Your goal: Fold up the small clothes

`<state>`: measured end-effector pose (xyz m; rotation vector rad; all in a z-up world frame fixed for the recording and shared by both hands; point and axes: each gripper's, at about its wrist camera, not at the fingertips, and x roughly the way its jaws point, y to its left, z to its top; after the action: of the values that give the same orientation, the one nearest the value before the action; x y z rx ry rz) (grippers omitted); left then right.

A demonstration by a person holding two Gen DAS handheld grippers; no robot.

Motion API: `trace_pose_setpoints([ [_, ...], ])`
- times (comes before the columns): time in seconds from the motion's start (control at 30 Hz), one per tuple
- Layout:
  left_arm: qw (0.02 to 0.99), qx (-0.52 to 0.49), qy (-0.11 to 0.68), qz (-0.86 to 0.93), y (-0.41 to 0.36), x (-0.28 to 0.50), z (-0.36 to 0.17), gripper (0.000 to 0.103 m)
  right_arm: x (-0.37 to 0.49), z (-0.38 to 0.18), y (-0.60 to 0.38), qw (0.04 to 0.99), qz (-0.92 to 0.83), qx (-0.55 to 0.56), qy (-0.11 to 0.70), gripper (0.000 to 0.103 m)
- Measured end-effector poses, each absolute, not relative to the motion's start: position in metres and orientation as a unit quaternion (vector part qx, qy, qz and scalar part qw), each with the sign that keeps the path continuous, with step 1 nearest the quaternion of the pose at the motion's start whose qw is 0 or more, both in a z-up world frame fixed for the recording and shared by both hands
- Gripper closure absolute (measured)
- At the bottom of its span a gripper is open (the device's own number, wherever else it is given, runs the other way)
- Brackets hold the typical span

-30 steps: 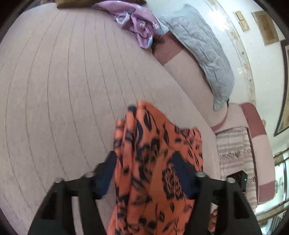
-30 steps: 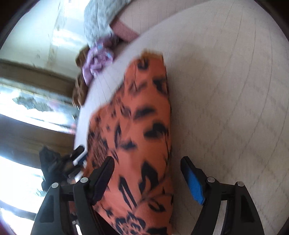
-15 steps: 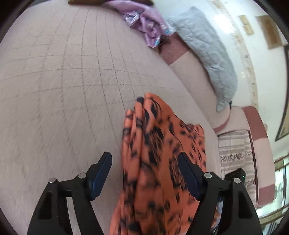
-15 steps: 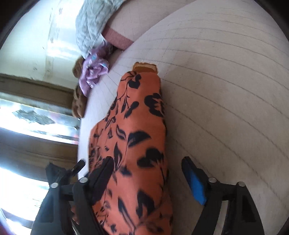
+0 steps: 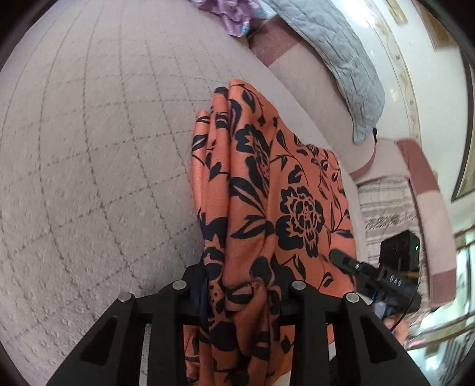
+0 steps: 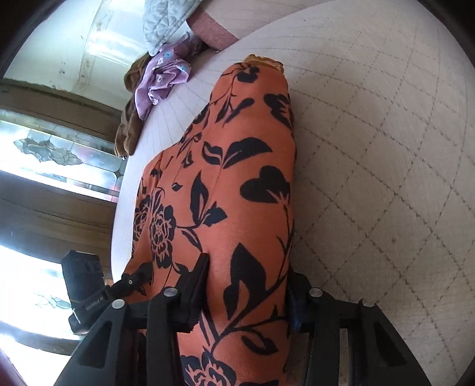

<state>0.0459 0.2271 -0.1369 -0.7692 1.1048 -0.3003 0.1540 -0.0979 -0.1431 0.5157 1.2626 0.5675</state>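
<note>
An orange garment with a black flower print (image 5: 267,184) lies as a long folded strip on the quilted beige bed cover (image 5: 89,148). My left gripper (image 5: 240,276) is at the strip's near end, its jaws closing, and the cloth bunches up between the pads. In the right wrist view the same orange garment (image 6: 237,178) runs away from me. My right gripper (image 6: 248,270) is closing its jaws on this end, with both pads pressed into the fabric. Each view shows the other gripper at the strip's side: the right gripper (image 5: 356,267) and the left gripper (image 6: 130,282).
A purple garment (image 5: 234,14) and a grey quilted pillow (image 5: 335,53) lie at the far end of the bed. A brown cloth (image 6: 127,130) sits by the bed's edge, near a window (image 6: 44,148). A striped cloth (image 5: 386,207) hangs past the right edge.
Both grippers' jaws stood wide around the orange garment and have now narrowed onto it. Both grippers have moved a little forward, and the cloth now bunches between the left pads.
</note>
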Motion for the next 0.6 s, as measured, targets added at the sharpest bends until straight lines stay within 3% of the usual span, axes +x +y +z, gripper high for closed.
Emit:
trace_pose_setpoints([
  [0.23,0.799,-0.34,0.473,-0.151,0.22,0.041,-0.097,0.076,0.148,-0.11,-0.101,0.759,0.278,0.214,0.549,0.065],
  [0.6,0.828,-0.302,0.419,-0.219,0.14,0.094,-0.025,0.076,0.163,-0.009,-0.176,0.825,0.27,0.2,0.455,0.066],
])
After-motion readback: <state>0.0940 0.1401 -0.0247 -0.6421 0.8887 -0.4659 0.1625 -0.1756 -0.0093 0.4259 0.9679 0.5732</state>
